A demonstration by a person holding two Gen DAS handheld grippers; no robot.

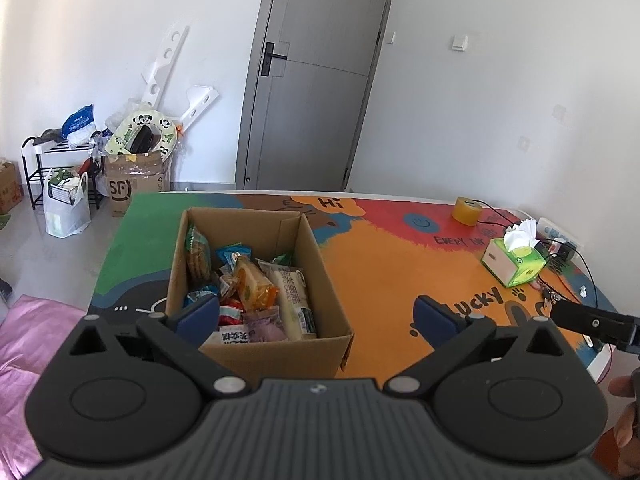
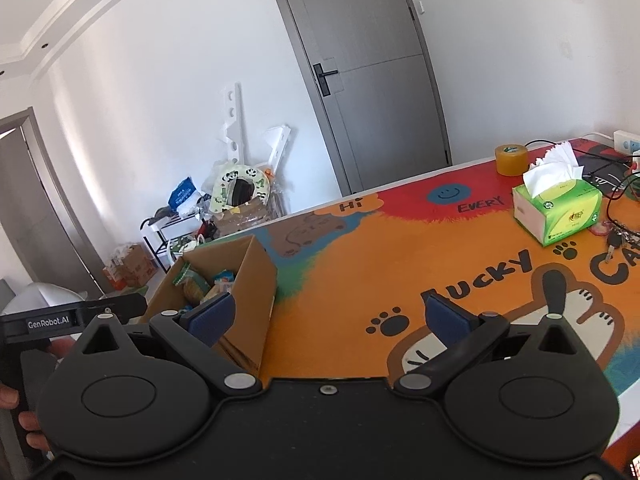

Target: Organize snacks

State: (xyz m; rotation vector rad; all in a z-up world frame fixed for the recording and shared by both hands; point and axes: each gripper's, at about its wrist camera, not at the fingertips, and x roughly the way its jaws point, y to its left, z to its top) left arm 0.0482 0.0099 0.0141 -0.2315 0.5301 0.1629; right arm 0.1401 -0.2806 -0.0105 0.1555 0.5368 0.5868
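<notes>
An open cardboard box (image 1: 316, 264) stands on the colourful table mat (image 1: 392, 264), filled with several wrapped snacks (image 1: 256, 292). My left gripper (image 1: 316, 316) is open and empty, held above the box's near right corner. In the right wrist view the box (image 2: 248, 276) is at the left, with snacks (image 2: 200, 286) showing inside. My right gripper (image 2: 328, 318) is open and empty, above the mat (image 2: 360, 280) just right of the box. The right gripper's body (image 1: 592, 322) shows at the right edge of the left wrist view.
A green tissue box (image 1: 514, 262) (image 2: 560, 208), a roll of yellow tape (image 1: 466, 210) (image 2: 512, 160), cables, a power strip (image 1: 558, 236) and keys (image 2: 618, 236) lie at the table's right. Boxes, bags and a shoe rack (image 1: 44, 168) stand by the far wall near a grey door (image 1: 316, 80).
</notes>
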